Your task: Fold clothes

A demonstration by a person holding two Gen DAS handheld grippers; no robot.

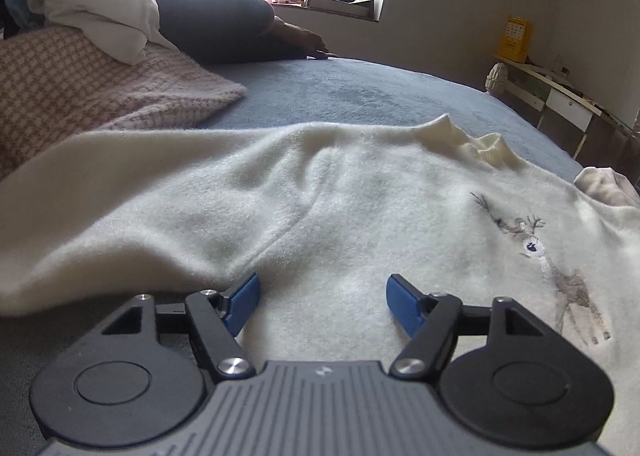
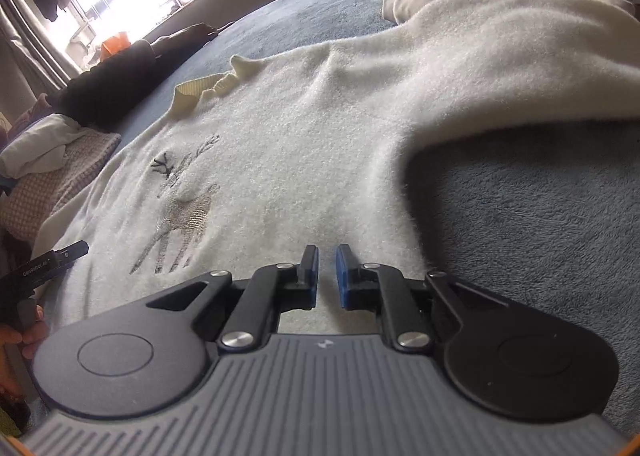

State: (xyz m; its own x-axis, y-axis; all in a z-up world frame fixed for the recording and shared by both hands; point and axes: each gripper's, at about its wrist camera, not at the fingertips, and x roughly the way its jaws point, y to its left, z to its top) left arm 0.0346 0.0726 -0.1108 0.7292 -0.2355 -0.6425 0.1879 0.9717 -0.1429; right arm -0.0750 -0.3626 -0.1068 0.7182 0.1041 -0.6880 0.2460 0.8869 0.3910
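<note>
So there's a fuzzy cream sweater point(image 1: 340, 208) spread flat on a blue-grey blanket point(image 1: 360, 92), collar point(image 1: 472, 144) up around 1 o'clock in the left wrist view and a stitched deer point(image 1: 560, 268) over at 3 o'clock. One sleeve point(image 1: 120, 192) runs off toward 9 o'clock. The left gripper point(image 1: 322, 302) sits low over the sweater's body with its jaws wide apart, blue pads point(image 1: 242, 308) clear of each other and just fabric under the gap, nothing pinched. From the right wrist view the right gripper point(image 2: 327, 276) has its jaws nearly together, only a thin slit left, over the sweater near its lower edge; can't tell if any cloth is caught in there. The deer point(image 2: 180, 208) is at 9 o'clock of it, the other sleeve point(image 2: 500, 68) lies out toward 1 o'clock. A pink checked cloth point(image 1: 80, 96) with a white garment point(image 1: 92, 8) on top sits at 10 o'clock, and a person's arm point(image 1: 224, 28) rests on the blanket at 11.
</note>
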